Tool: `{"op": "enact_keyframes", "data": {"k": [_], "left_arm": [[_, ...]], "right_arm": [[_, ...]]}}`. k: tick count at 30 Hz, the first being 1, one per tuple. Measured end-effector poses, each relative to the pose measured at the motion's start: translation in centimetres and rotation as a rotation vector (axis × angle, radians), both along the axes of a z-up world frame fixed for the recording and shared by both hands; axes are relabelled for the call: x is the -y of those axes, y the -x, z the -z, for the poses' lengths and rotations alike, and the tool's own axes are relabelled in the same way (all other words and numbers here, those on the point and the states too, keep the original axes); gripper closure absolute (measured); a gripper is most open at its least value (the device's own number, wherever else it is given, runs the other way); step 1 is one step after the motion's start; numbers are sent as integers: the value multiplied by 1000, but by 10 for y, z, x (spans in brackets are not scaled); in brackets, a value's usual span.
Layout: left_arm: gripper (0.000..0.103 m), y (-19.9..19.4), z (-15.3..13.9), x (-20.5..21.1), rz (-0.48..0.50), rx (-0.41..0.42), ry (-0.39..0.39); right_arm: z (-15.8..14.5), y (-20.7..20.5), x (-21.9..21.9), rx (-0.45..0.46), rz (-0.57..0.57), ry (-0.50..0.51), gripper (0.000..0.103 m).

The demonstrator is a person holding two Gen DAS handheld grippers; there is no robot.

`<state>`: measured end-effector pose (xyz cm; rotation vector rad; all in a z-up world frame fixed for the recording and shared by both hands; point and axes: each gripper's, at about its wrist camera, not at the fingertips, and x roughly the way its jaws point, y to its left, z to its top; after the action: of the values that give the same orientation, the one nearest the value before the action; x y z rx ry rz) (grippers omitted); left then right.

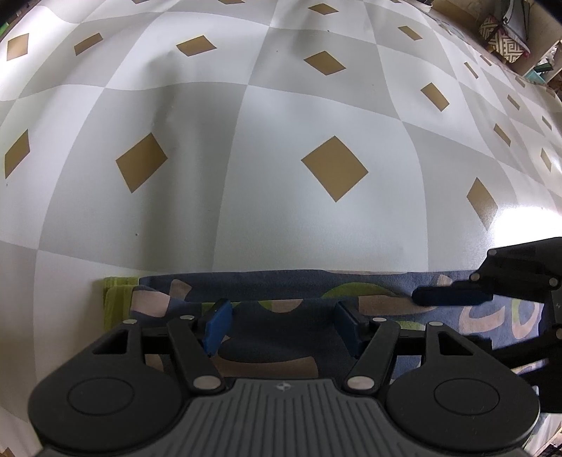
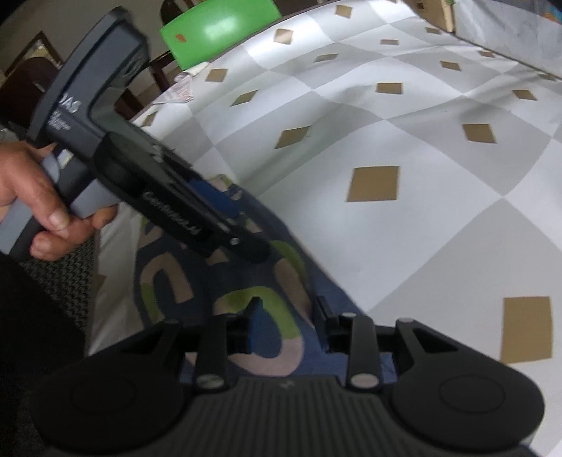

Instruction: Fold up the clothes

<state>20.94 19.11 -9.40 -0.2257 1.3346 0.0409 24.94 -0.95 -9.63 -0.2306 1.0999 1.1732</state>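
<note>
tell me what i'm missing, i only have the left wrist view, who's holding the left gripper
Observer: In the right wrist view a bare hand grips the handle of the left gripper.
Operator: is the right gripper clamped on the cloth
Observer: No, the right gripper has its fingers apart over the patterned cloth, not pinching it.
Operator: anything past the table on that side
Observer: Yes, a green chair back stands beyond the far edge of the checked table cover.
</note>
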Motion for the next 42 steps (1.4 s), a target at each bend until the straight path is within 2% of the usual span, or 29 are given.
{"op": "enact_keyframes", "data": {"k": [5, 17, 29, 35, 39, 42], "left_arm": [[34, 0, 1, -1, -2, 2, 0], [34, -1, 1, 0, -2, 3, 1], [34, -1, 1, 1, -7, 1, -2], [34, -1, 1, 0, -11, 1, 0], [34, -1, 1, -2, -21, 4, 4], [34, 0, 0, -3, -28, 5, 10]], "right_arm": [[-1, 6, -7, 8, -25, 10, 73], [-2, 16, -19, 206, -13, 95, 74], [-4, 22, -22, 189, -78, 106, 74], [-2, 26, -25, 245, -68, 130, 83], [-2, 31, -27, 288, -80, 150, 96], [-3, 39, -31, 340, -99, 169, 98]]}}
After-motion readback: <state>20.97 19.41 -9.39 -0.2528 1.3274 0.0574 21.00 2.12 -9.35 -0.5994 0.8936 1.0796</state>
